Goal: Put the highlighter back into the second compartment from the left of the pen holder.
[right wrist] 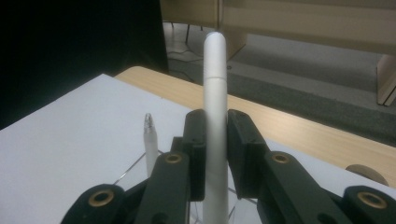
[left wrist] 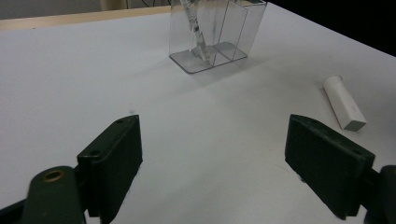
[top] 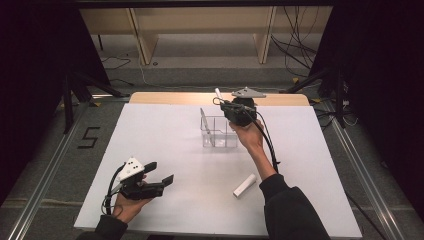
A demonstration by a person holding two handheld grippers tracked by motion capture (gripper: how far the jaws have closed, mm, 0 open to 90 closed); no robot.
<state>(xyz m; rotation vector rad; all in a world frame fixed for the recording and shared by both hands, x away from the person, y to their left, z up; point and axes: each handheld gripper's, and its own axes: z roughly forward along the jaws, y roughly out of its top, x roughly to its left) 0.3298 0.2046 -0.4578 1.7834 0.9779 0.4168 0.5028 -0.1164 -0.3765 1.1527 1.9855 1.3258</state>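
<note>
In the high view, nearest the bottom edge at lower left, the left hand lies low over the white table, palm up under its tool, forearm entering from the bottom edge. The left gripper points toward the right of the frame, roughly level with the tabletop, its jaws spread wide with nothing between them. The left gripper view bears this out: the two black pads stand far apart at the lower corners, with bare white surface between.

A little farther in, at lower right of centre in the high view, a short white cap lies flat on the table, well apart from both tools; the left gripper view has it at the right edge.

The right arm, in a dark sleeve, rises from the bottom right and stretches diagonally up toward the middle of the frame. The right hand is raised with the wrist cocked, holding the right gripper just above and behind the clear organizer. Its jaws are drawn narrow, clamped on a white pen, which stands upright between the pads in the right gripper view.

A second pen leans inside the organizer's left compartment.
</note>
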